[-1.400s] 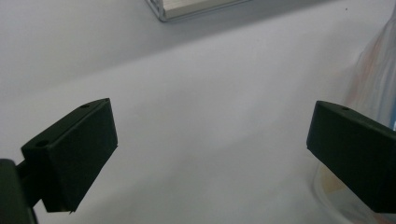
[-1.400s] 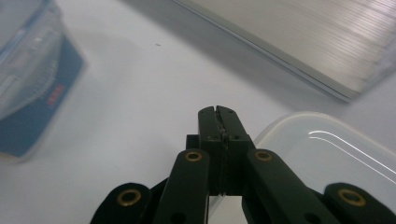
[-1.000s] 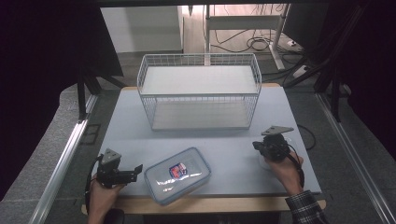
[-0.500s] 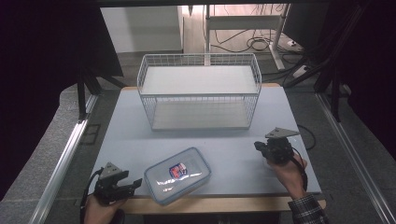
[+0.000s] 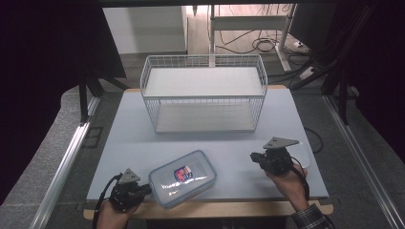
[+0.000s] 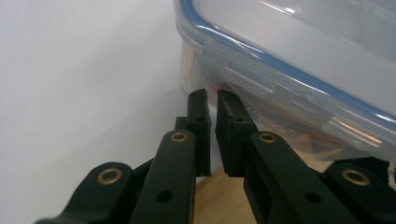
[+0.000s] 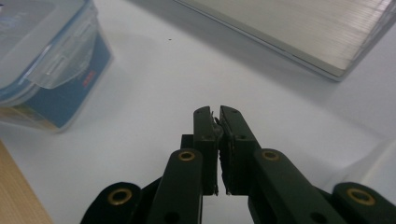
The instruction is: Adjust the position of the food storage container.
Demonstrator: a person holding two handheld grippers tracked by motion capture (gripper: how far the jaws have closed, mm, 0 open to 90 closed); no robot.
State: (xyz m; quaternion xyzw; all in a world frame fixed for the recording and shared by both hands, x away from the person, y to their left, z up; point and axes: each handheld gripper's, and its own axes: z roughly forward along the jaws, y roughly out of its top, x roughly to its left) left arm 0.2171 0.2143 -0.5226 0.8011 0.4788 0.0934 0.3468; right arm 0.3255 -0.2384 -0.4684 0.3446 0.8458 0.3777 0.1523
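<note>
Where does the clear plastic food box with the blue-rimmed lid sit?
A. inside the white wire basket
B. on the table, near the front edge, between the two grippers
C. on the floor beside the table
B: the clear plastic food box lies on the table in front of the white wire basket, between the left gripper and the right gripper.

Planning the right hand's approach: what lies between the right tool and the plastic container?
Nothing: in the high view, only bare table top separates the right tool from the container. The right gripper view shows the same bare stretch.

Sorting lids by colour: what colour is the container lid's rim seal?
Blue, on the container; clearest in the left gripper view.
</note>
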